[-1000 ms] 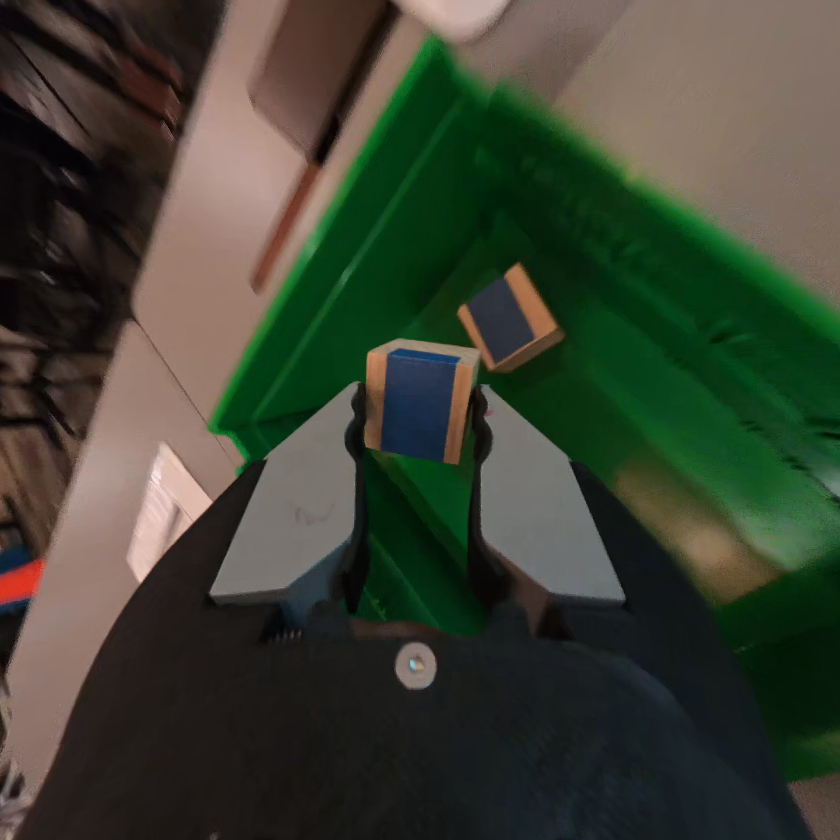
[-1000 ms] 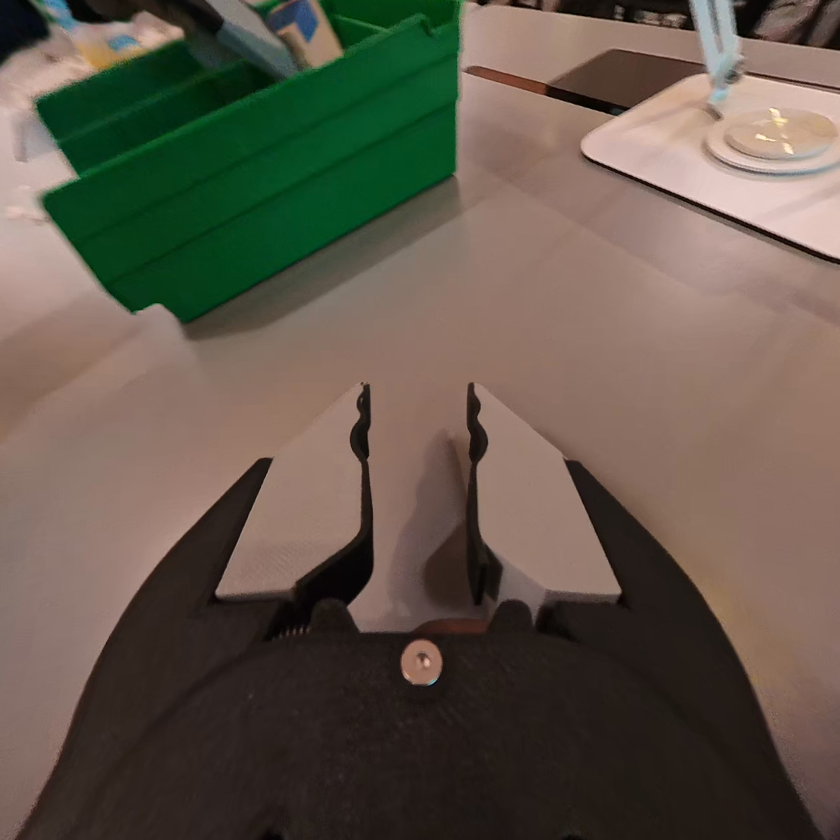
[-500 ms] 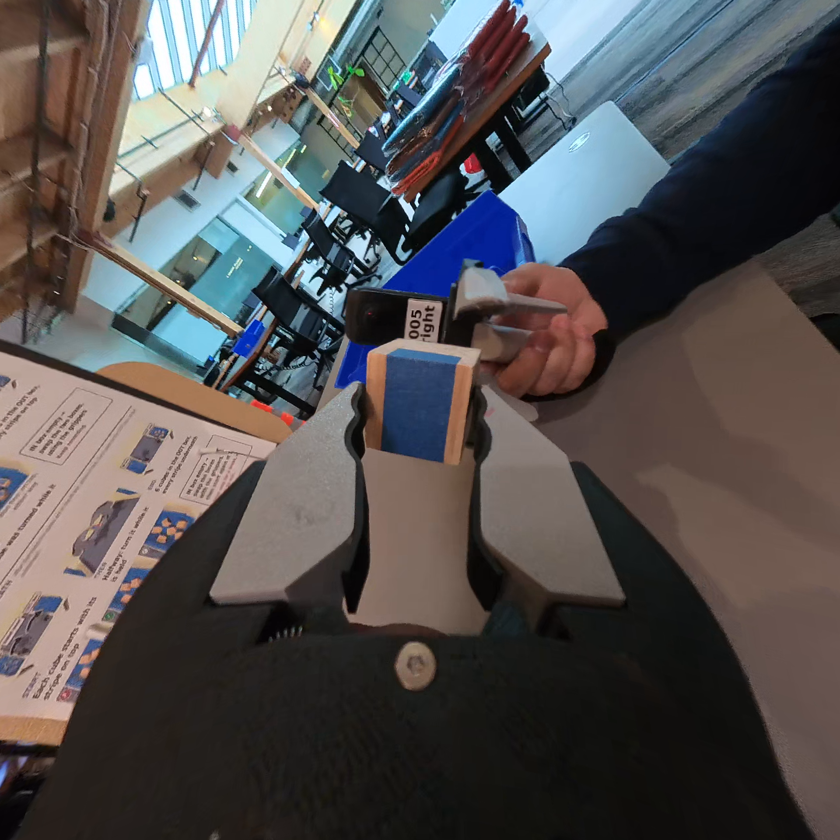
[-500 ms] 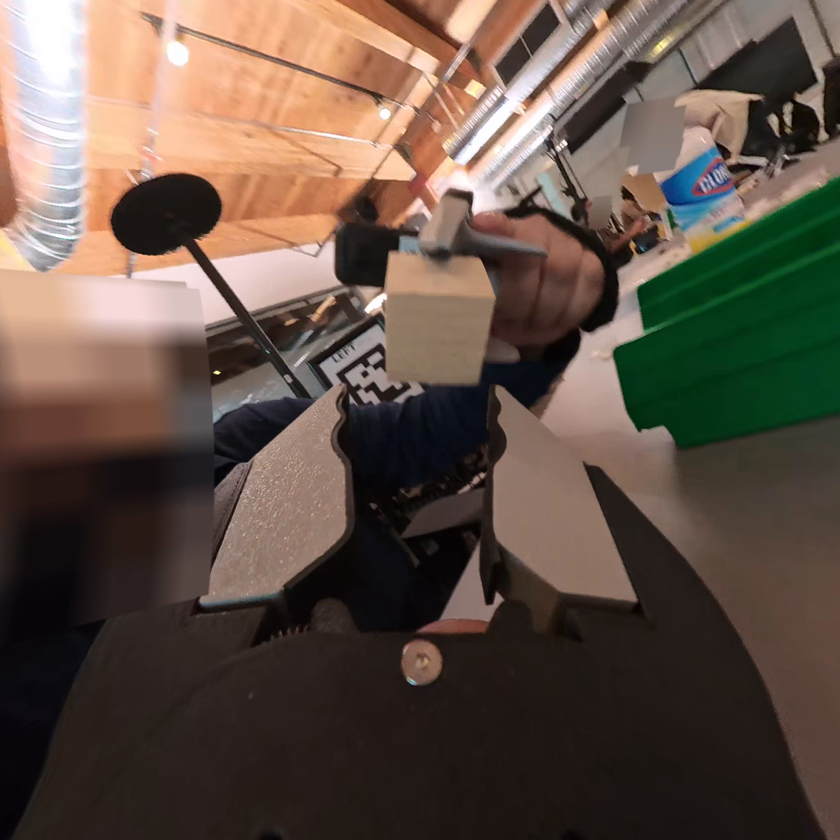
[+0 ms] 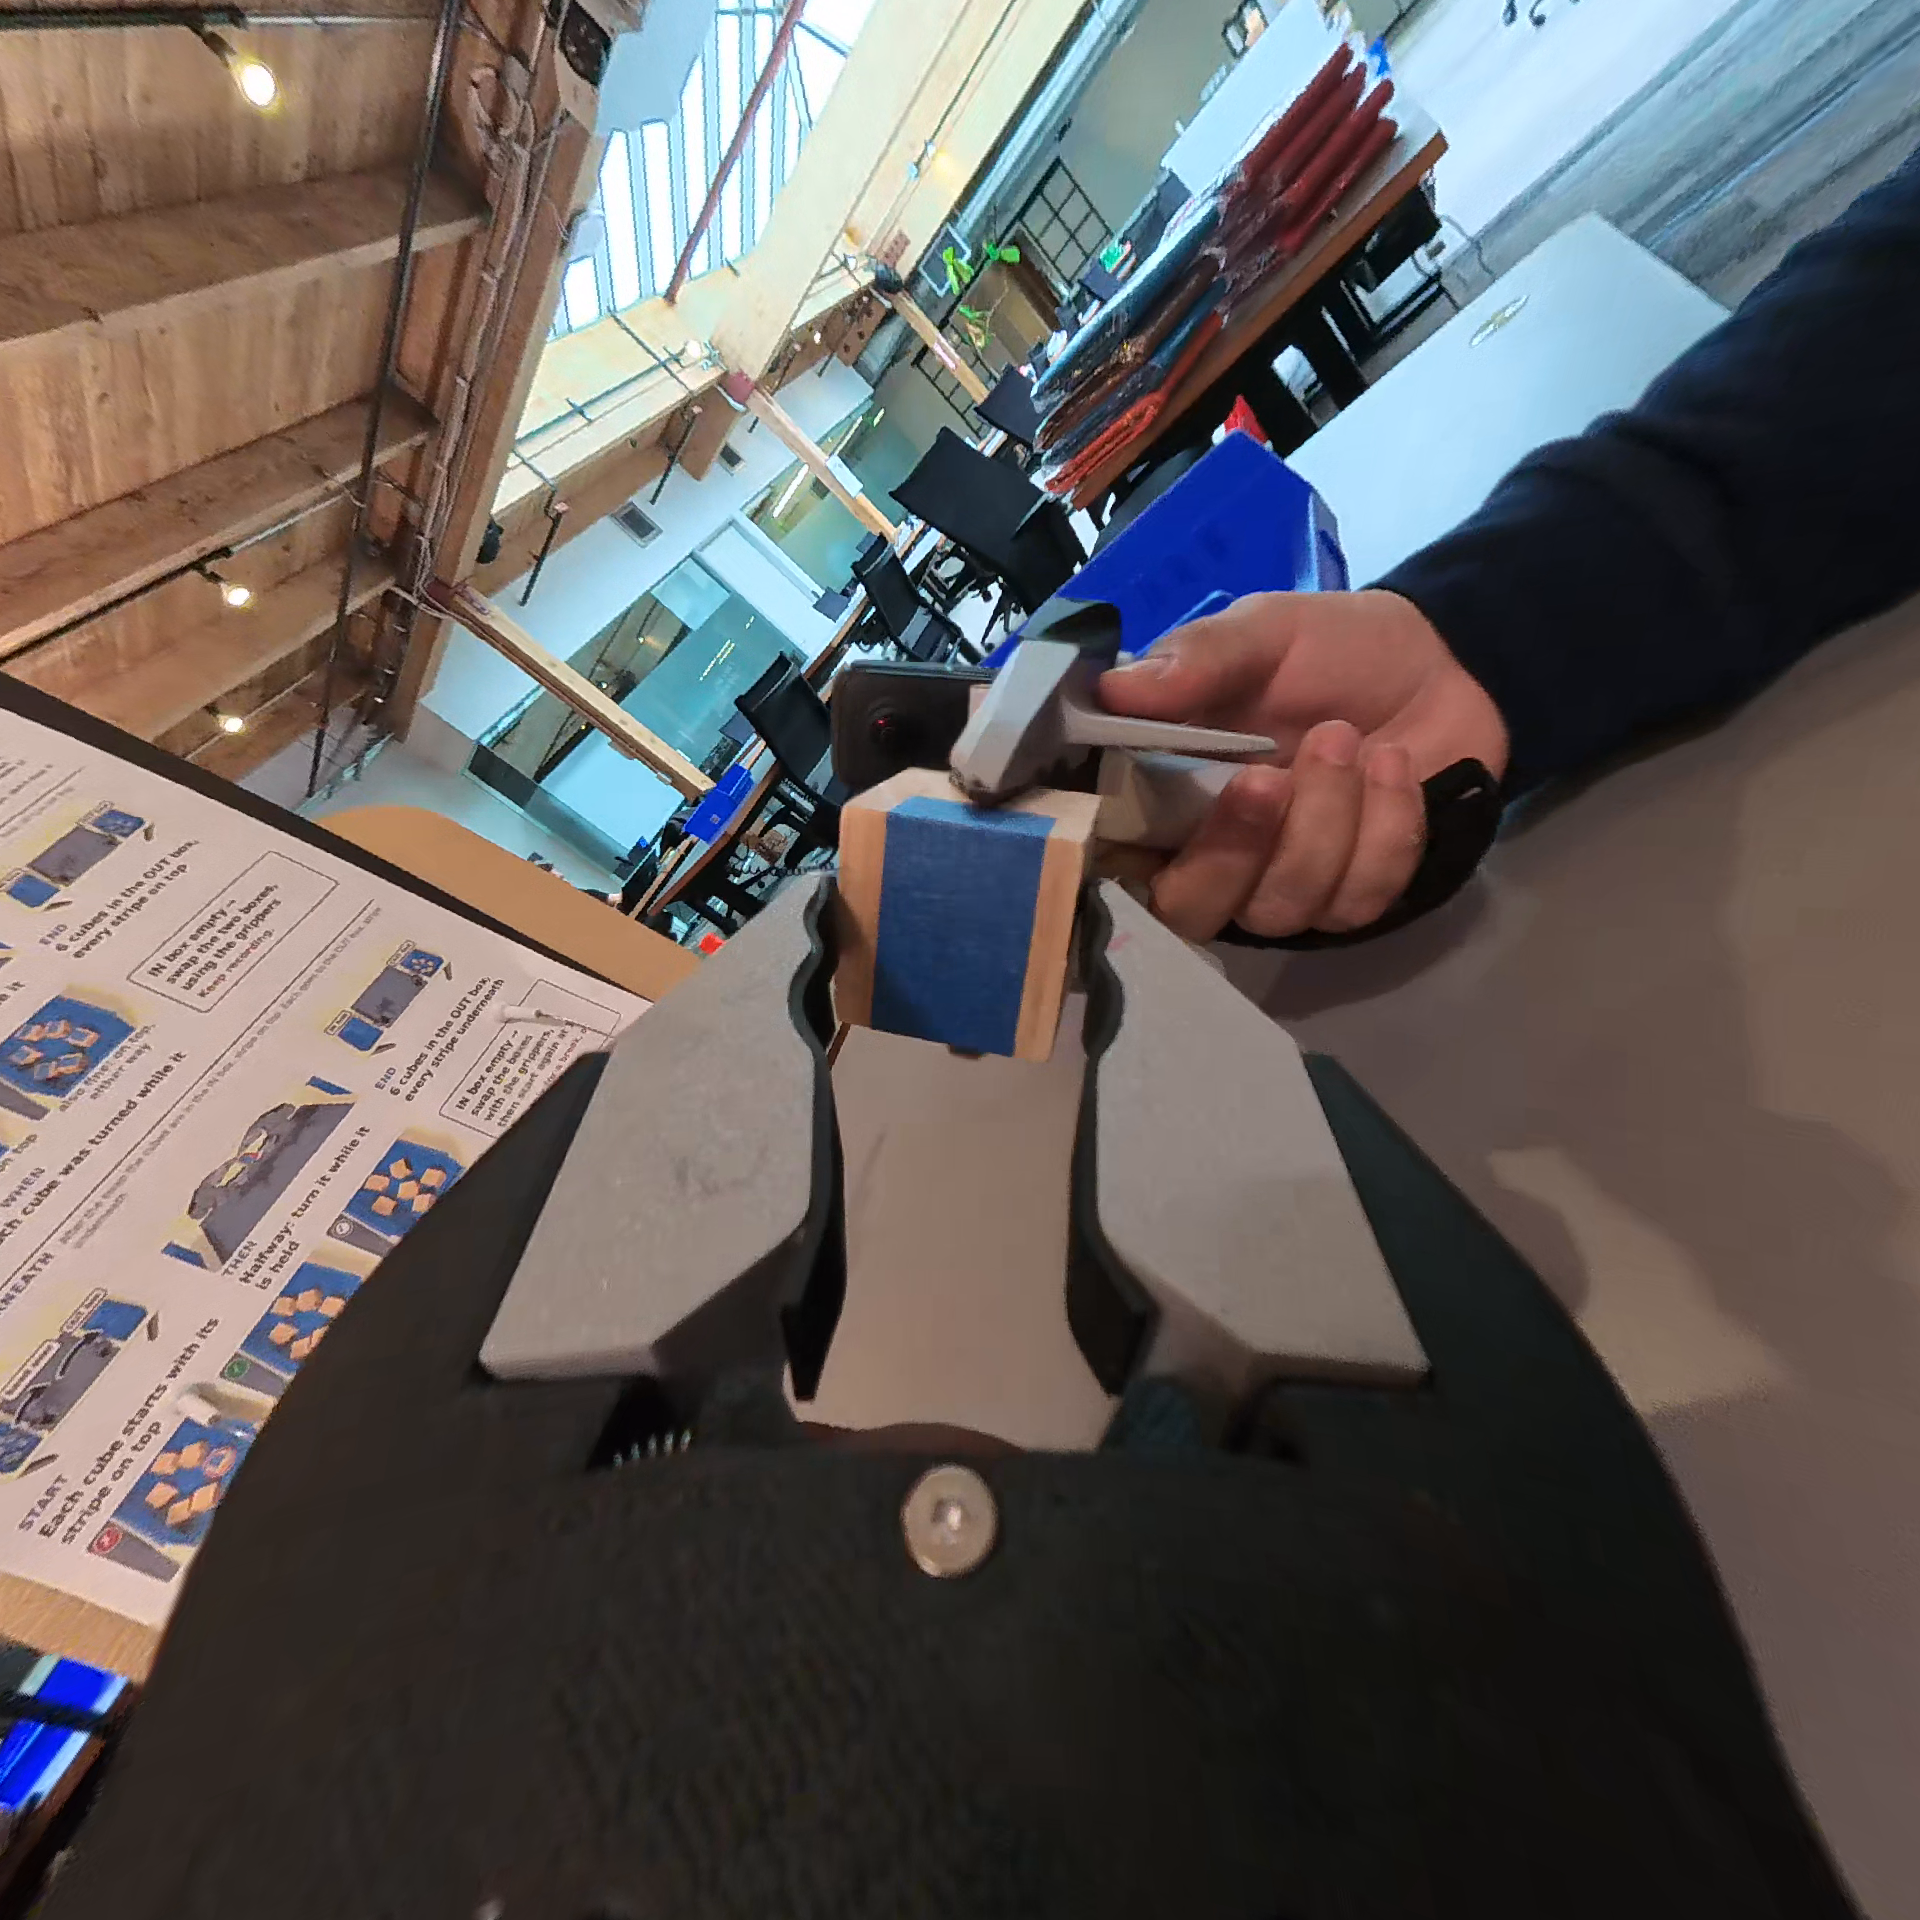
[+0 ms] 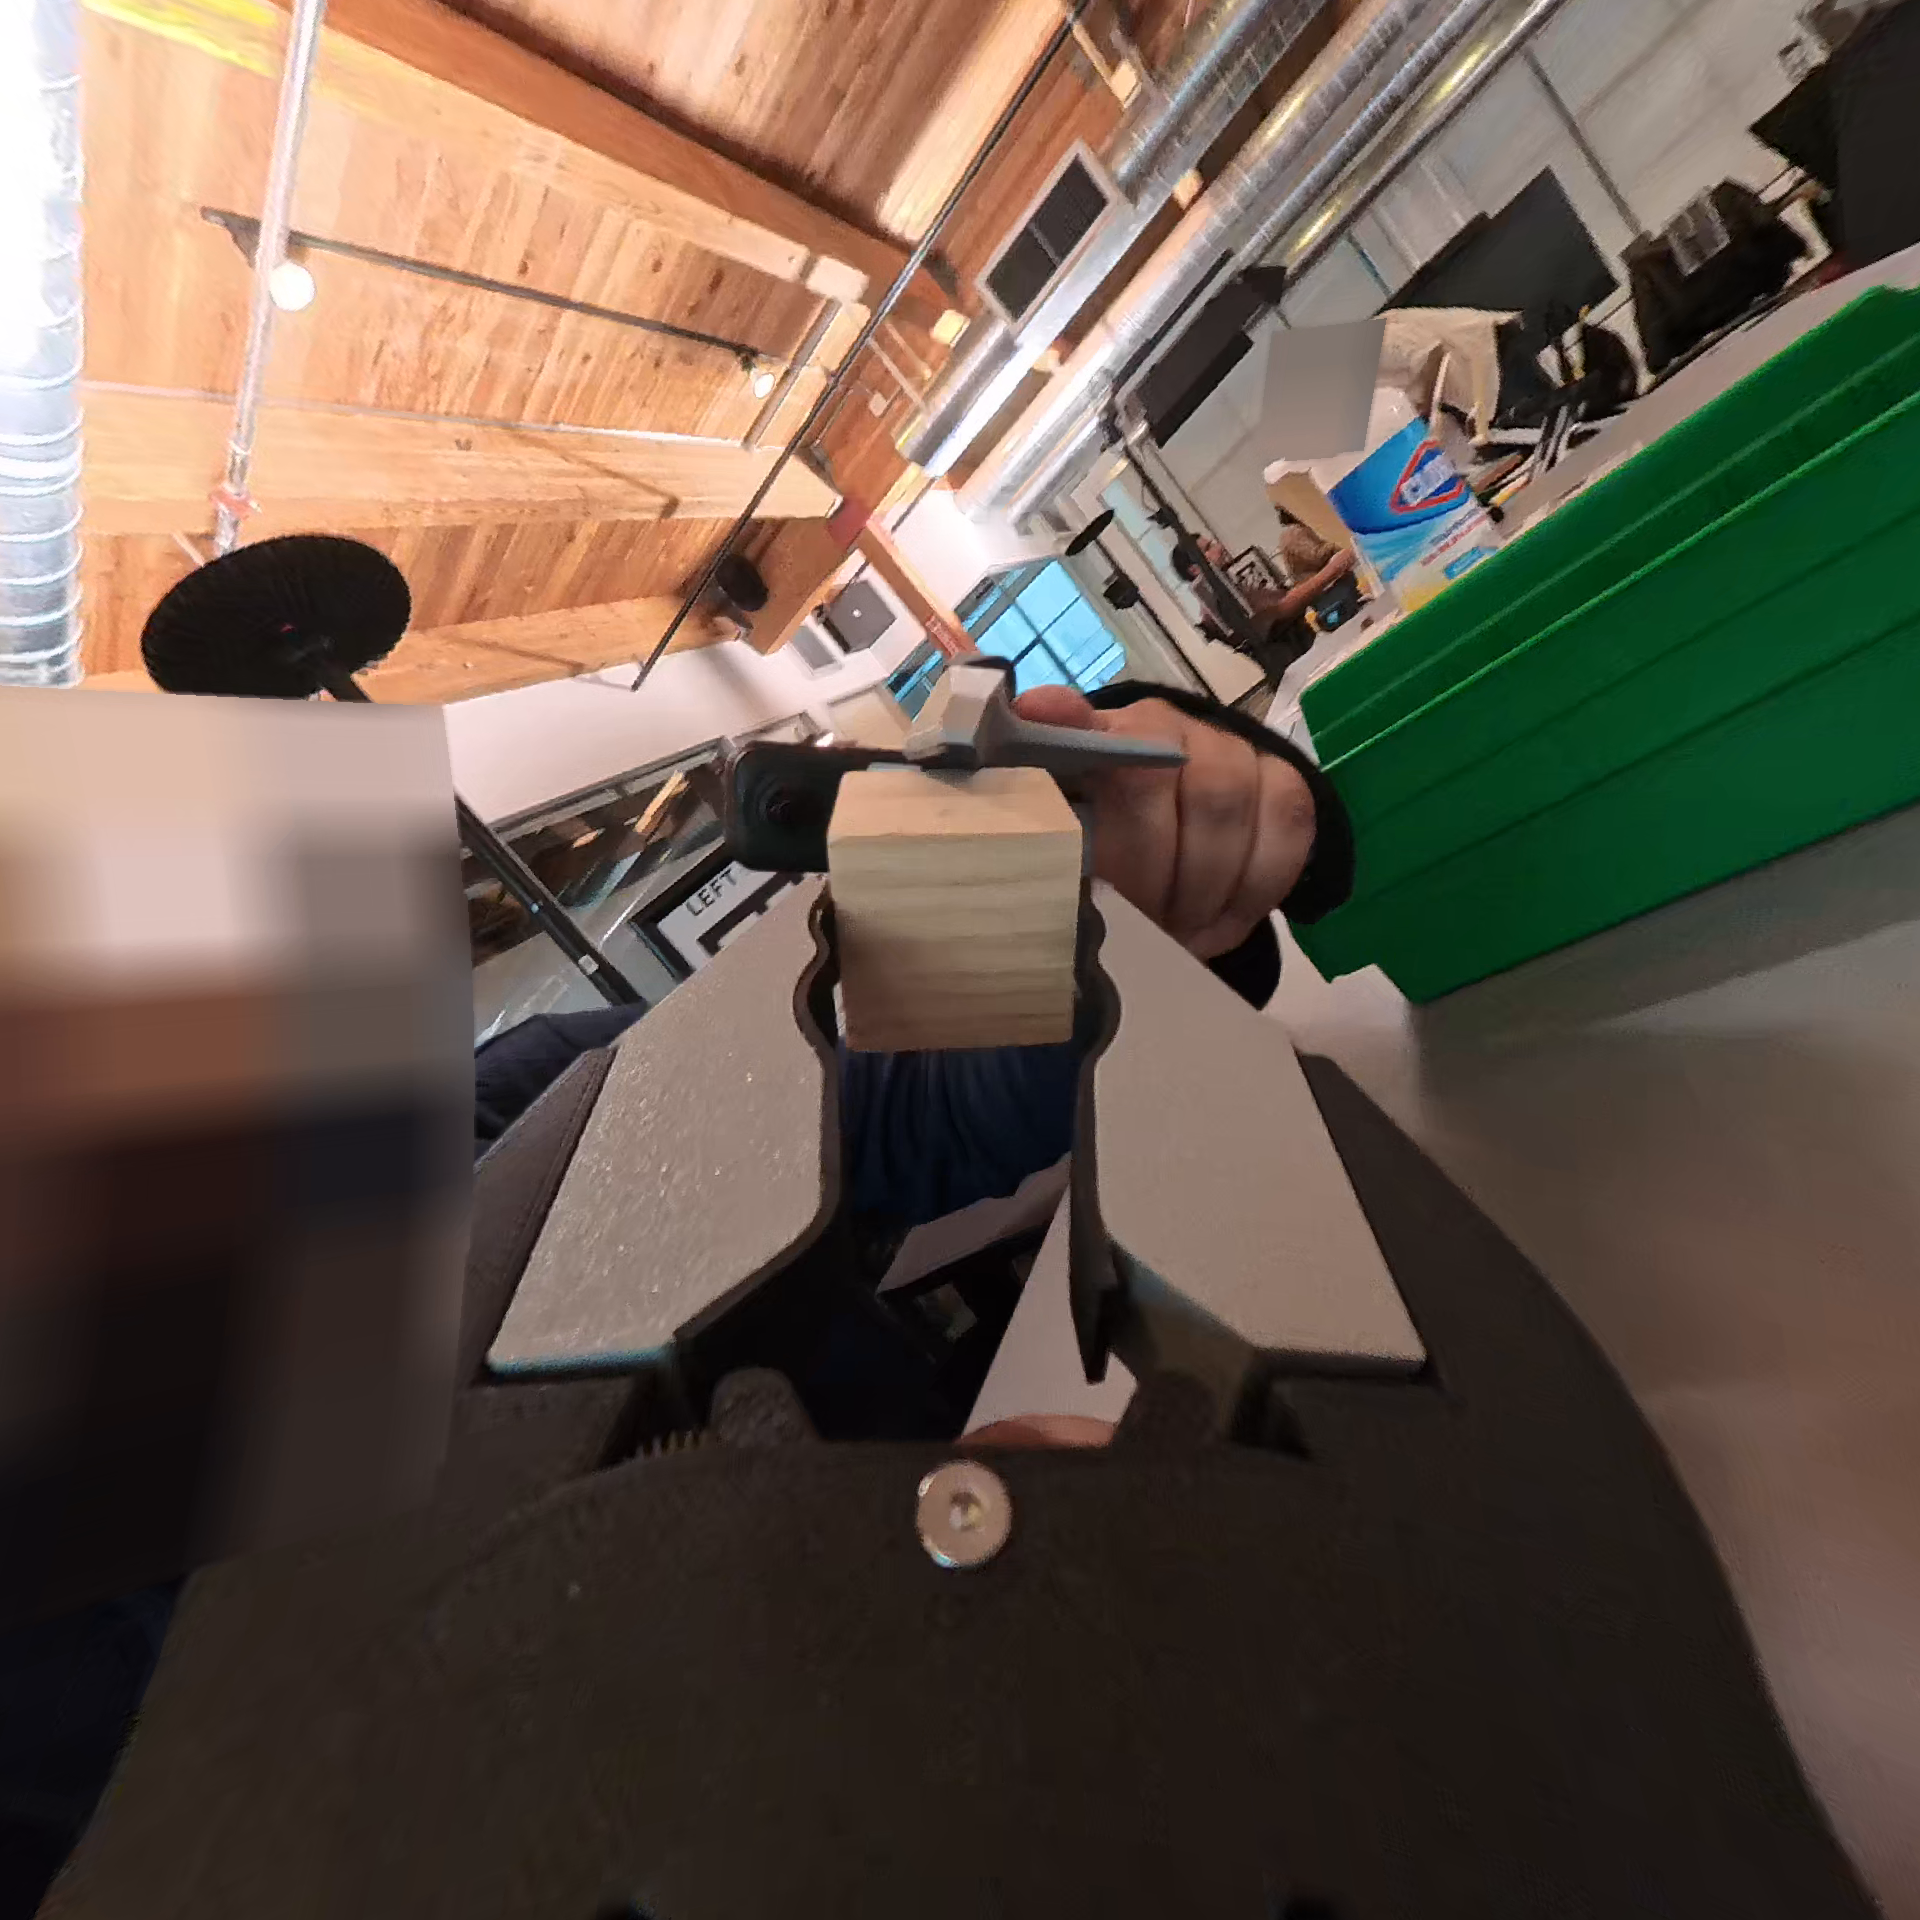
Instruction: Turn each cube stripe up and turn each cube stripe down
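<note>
Wood cube (image 5: pixel 961 925) with blue tape stripe (image 5: pixel 956 914) is held in the air above the grey table (image 5: pixel 1610 1039), stripe face toward the left wrist camera. Left gripper (image 5: pixel 953 935) pinches the cube, one finger on each side. Right gripper (image 6: pixel 953 935) is closed on the same cube from the opposite side, fingers flanking the plain wood face (image 6: pixel 956 935), no stripe visible there. The two grips are crossed: seen from the left wrist, the right gripper's upper fingertip (image 5: pixel 982 779) touches the cube top; its lower one is hidden behind the cube. Right hand (image 5: pixel 1320 758) in a dark sleeve is just behind the cube. Printed instruction sheet (image 5: pixel 208 1091) lies left of the cube, blue bin (image 5: pixel 1226 540) beyond it. From the right wrist, green bin (image 6: pixel 1662 727) sits right of the cube on the table.
</note>
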